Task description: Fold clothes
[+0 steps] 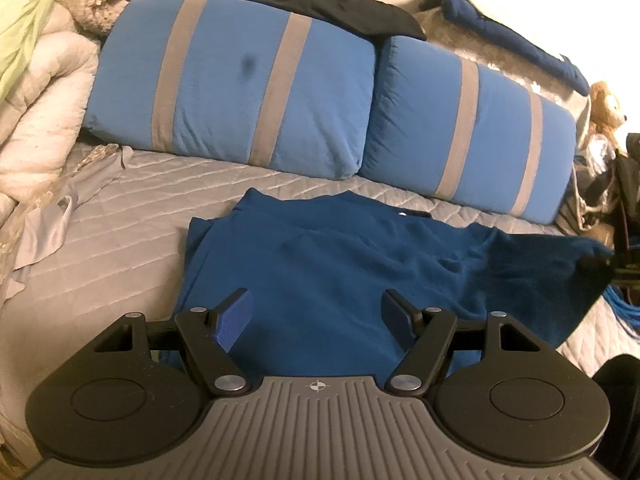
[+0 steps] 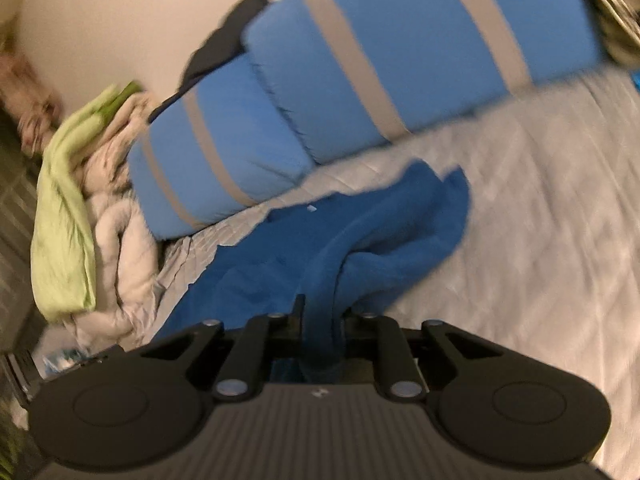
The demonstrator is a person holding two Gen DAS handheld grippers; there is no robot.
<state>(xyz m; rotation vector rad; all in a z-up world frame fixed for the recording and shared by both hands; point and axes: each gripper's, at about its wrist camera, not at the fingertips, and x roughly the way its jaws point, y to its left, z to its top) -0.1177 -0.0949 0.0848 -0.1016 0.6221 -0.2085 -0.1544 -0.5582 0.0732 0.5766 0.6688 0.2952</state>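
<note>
The left gripper point(image 1: 316, 320) hovers with jaws spread wide above the blue garment point(image 1: 340, 272), which lies partly folded on the grey quilted bedspread point(image 1: 120, 232) before two blue pillows point(image 1: 240, 92). Only the blurred right wrist view shows the right gripper point(image 2: 322, 316) pinching a bunched fold of that garment point(image 2: 280, 264).

Dim, warm indoor light; left wrist view fairly sharp, right wrist view motion-blurred; fisheye bending at edges.

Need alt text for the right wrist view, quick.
The right gripper is shut on a bunched fold of the blue garment, lifting it off the grey quilted bed. Two blue striped pillows lie behind; the image is motion-blurred.
</note>
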